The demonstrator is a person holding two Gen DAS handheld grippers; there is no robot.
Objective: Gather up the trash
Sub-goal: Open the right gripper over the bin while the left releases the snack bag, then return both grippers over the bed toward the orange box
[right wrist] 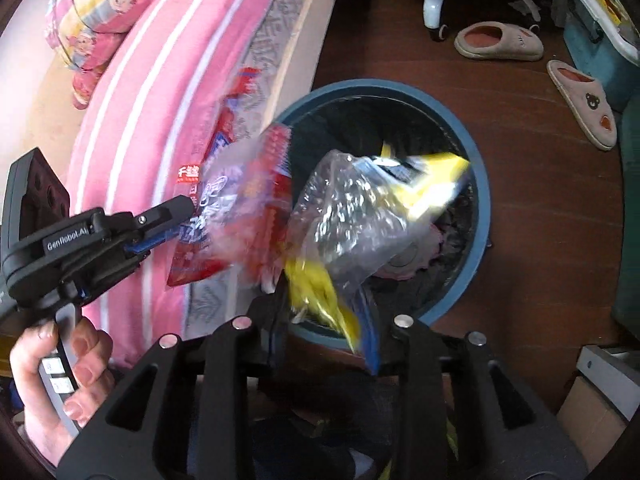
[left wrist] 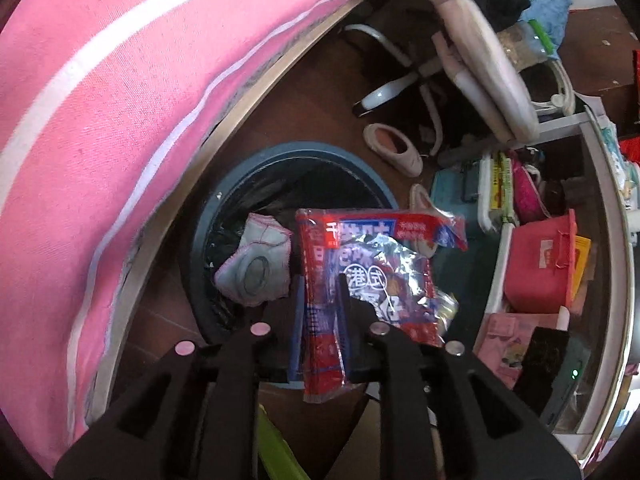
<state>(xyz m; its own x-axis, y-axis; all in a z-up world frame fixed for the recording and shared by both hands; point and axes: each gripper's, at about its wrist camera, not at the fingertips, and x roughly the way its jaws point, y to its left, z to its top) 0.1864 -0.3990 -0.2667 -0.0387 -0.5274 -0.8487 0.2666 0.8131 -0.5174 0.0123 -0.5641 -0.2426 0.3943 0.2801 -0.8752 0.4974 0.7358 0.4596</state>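
A round blue trash bin (left wrist: 300,150) (right wrist: 482,200) with a black liner stands on the brown floor beside the bed, and a used face mask (left wrist: 256,264) lies inside it. My left gripper (left wrist: 320,280) (right wrist: 186,206) hangs over the bin's near rim. A red and blue foil snack wrapper (left wrist: 372,276) (right wrist: 236,216) stands loosely in the gap between its parted jaws. My right gripper (right wrist: 326,308) is above the bin too. A crumpled clear bag with yellow and blue print (right wrist: 360,216) blurs in front of it, its tail between jaws that stand apart.
A bed with a pink striped sheet (left wrist: 100,120) (right wrist: 132,120) runs along the left. A hand (right wrist: 60,380) holds the left tool. Two slippers (right wrist: 500,42) (right wrist: 584,104), a chair base (right wrist: 436,0), a crowded shelf with a red box (left wrist: 540,264) and a cardboard box (right wrist: 592,412) surround the bin.
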